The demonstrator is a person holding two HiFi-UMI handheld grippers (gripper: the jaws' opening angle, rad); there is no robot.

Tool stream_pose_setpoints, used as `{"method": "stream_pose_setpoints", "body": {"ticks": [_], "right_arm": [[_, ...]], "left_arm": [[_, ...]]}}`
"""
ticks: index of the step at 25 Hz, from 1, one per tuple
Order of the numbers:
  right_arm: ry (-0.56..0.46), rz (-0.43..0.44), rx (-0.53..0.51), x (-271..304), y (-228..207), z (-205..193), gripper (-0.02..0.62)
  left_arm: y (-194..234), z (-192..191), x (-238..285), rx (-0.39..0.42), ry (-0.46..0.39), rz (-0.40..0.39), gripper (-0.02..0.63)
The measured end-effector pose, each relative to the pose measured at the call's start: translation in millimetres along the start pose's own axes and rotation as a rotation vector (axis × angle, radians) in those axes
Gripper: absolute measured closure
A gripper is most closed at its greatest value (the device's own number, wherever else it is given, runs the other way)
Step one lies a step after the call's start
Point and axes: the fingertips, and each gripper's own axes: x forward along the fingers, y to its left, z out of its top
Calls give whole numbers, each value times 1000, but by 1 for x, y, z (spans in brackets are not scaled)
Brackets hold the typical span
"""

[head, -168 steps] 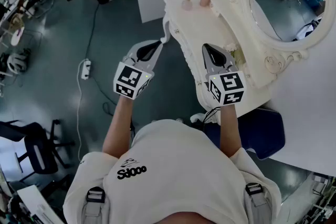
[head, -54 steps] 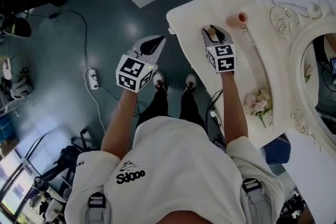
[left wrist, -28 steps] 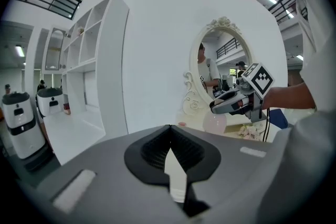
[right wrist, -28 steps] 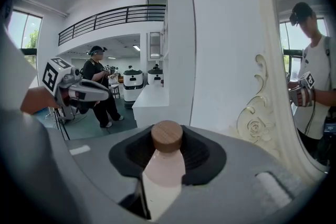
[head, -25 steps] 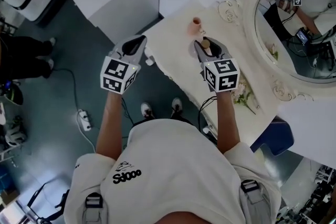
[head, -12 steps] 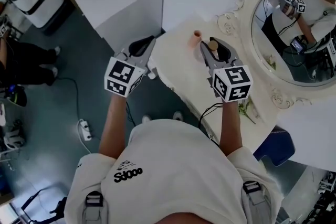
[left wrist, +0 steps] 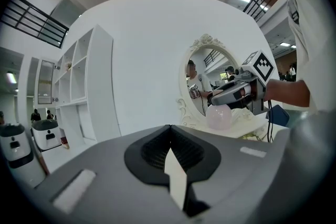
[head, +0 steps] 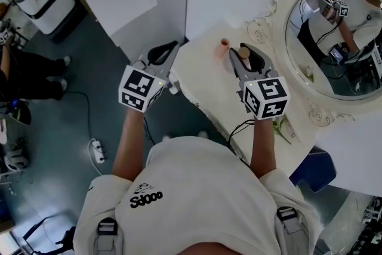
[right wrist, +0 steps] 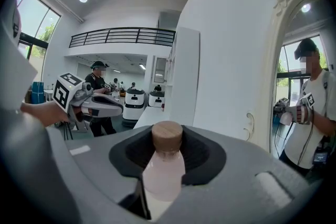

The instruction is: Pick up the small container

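The left gripper [head: 162, 55] is out over the floor, just off the table's [head: 203, 77] edge. Its fingers [left wrist: 131, 165] are pressed together with nothing between them, only a pale sliver of light showing along the seam.

The right gripper [head: 245, 57] is over the table, its fingers closed on the small container [right wrist: 164, 170]. This is a pale pink bottle with a brown wooden-looking cap [right wrist: 167, 136]. It stands upright between the fingers, its body held in the dark padded hollow and its cap poking up above the finger line.

Just beyond the right fingertips, toward the left gripper's side, a second pink vessel [head: 224, 45] sits on the table, apart from the held bottle.

Past the right fingers and off to their outer side stands the oval mirror [head: 331, 33] in its carved white frame, showing the person with the grippers in its glass. Farther off, ahead of the left fingers, a tall white shelf unit [left wrist: 86, 97] stands against the wall.
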Motion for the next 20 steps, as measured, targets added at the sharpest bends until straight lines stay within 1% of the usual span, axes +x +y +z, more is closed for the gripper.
{"method": "stream_pose_setpoints", "body": {"ticks": [6, 20], "right_arm": [[13, 14, 10, -1, 5, -5, 465], [30, 35, 18, -3, 10, -15, 465]], "left_arm": [[-2, -5, -1, -9, 9, -6, 588], [-17, -12, 1, -31, 18, -49, 588]]}}
